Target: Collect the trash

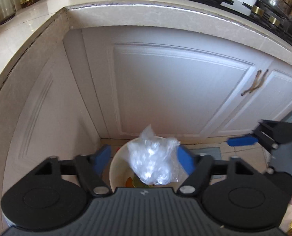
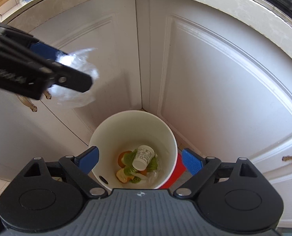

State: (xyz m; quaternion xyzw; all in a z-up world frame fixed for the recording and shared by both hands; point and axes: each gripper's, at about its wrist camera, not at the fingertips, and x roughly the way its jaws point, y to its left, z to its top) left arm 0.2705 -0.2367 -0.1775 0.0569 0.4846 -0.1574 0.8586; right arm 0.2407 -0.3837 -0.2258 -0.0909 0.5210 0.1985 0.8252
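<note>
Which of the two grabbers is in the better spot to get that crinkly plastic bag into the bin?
Probably the left. The plastic bag is between the left gripper's open fingers, above the bin. The right gripper is open and empty.

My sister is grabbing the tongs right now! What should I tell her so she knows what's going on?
Left tongs: open, with the clear plastic bag between the fingers, above the trash bin. It looks just released or barely touching; I cannot tell which.
Right tongs: open, empty, hovering over the bin.
Bin: on the floor in the cabinet corner, already holding a small white cup, orange peels and green scraps.
Done: earlier trash is inside.
Left: make sure the bag drops in, then look for more trash.
</note>
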